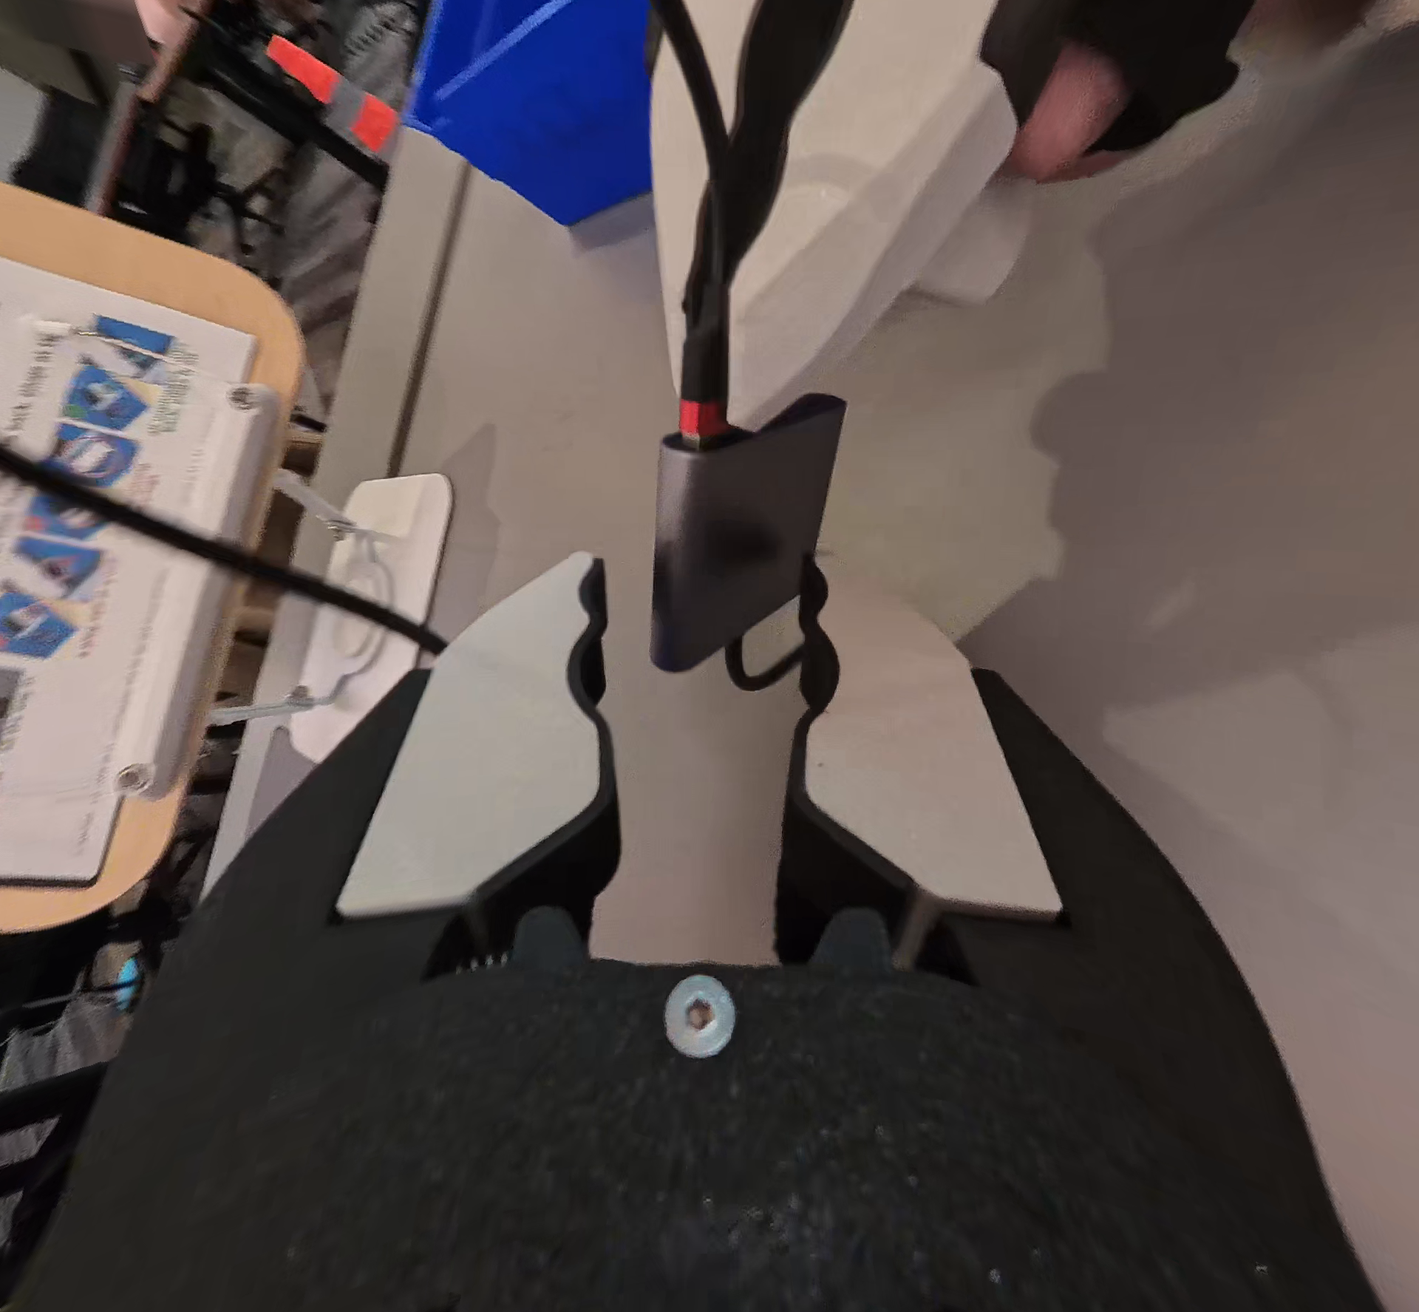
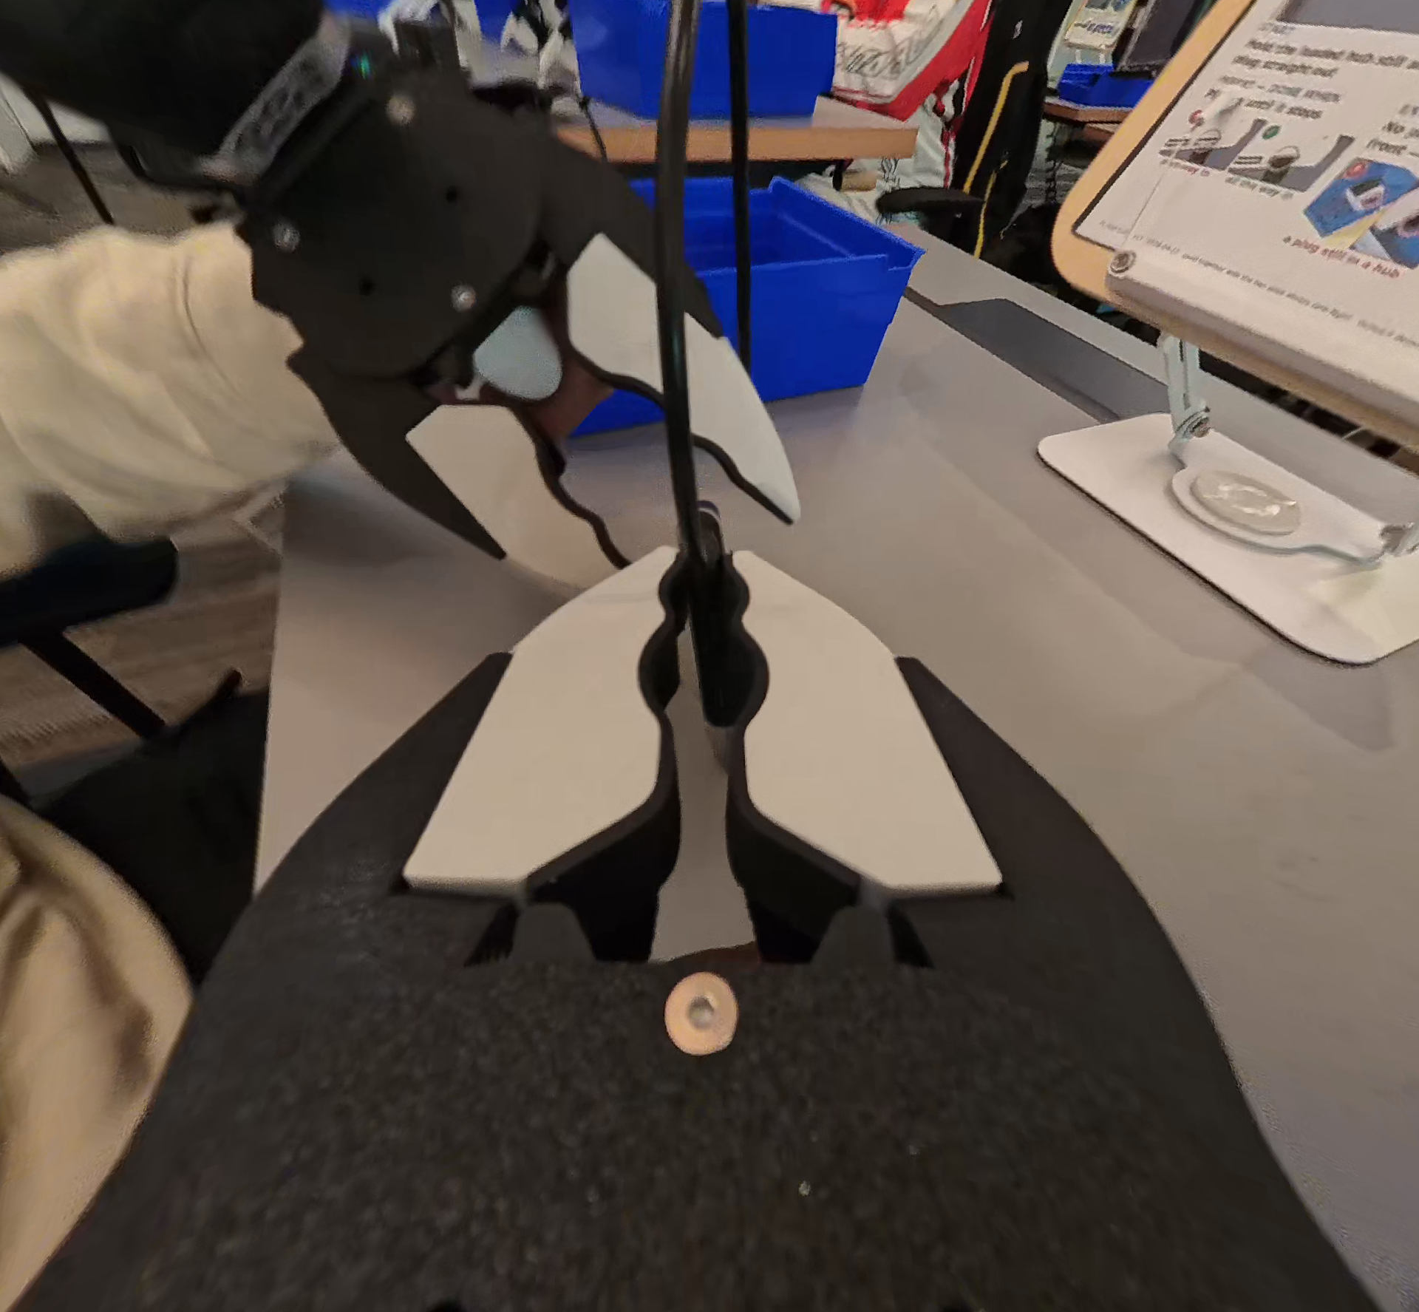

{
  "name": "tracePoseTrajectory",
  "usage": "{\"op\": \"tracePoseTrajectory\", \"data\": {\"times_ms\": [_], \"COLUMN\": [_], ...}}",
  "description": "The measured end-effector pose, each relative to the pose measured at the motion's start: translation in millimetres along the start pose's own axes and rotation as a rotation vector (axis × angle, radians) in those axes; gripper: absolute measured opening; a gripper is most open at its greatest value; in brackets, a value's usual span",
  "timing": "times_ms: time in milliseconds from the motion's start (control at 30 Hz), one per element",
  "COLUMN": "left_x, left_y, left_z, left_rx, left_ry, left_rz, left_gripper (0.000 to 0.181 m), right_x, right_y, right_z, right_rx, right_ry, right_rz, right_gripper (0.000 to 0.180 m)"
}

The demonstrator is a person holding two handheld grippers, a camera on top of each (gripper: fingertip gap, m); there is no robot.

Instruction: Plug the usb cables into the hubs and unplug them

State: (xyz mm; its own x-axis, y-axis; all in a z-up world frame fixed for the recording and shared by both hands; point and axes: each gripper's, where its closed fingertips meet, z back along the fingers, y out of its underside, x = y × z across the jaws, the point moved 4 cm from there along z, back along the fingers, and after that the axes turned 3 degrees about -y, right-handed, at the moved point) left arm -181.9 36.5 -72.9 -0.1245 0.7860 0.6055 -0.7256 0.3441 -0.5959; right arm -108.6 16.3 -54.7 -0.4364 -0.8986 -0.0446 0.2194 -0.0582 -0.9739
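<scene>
A grey USB hub [image 1: 733, 530] stands on end between the tips of my left gripper [image 1: 702, 576], which is open around it; the jaws do not press on it. A black USB cable [image 1: 691, 85] with a red-ringed plug [image 1: 700, 416] sits in the hub's top end. My right gripper [image 2: 702, 584] is shut on the black plug [image 2: 714, 653]; it also shows from above in the left wrist view [image 1: 726, 323]. The hub is almost hidden in the right wrist view. There my left gripper [image 2: 691, 530] shows open just beyond.
A blue bin [image 2: 806, 300] stands at the back of the grey table [image 2: 1075, 814]. An instruction board [image 2: 1267, 123] on a white stand [image 2: 1228, 530] is at the right. A gloved hand [image 1: 1113, 69] holds the right gripper. A person in a red and white jacket [image 2: 906, 8] is behind.
</scene>
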Motion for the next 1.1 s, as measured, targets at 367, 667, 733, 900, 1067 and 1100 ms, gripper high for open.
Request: {"op": "tracePoseTrajectory", "data": {"times_ms": [367, 667, 733, 900, 1067, 1100], "left_x": [-13.7, -27.0, -25.0, -17.1, -17.6, -17.7], "left_y": [-1.5, -0.1, -0.3, 0.7, 1.2, 1.0], "left_z": [13.9, -5.9, -9.0, -10.9, -12.8, -12.5], "left_rx": [-0.056, -0.020, -0.029, -0.034, -0.038, -0.039], "left_ry": [-0.434, -0.585, -0.598, -0.621, -0.632, -0.639], "left_rz": [0.009, -0.079, -0.084, -0.082, -0.140, -0.155], "left_gripper": [0.075, 0.073, 0.065, 0.051, 0.026, 0.022], "right_x": [-21.0, -23.9, -24.3, -27.2, -33.8, -34.4], "right_y": [-0.1, 3.8, 5.5, 11.2, 18.8, 19.5], "right_z": [-4.5, -1.4, -0.9, -0.3, 1.6, 1.6], "right_rx": [-0.161, -0.254, -0.259, -0.286, -0.327, -0.332], "right_ry": [0.055, 0.012, 0.012, -0.007, -0.021, -0.026], "right_rz": [-0.602, -0.897, -0.926, -1.011, -1.127, -1.142], "right_gripper": [0.007, 0.007, 0.007, 0.007, 0.007, 0.008]}}
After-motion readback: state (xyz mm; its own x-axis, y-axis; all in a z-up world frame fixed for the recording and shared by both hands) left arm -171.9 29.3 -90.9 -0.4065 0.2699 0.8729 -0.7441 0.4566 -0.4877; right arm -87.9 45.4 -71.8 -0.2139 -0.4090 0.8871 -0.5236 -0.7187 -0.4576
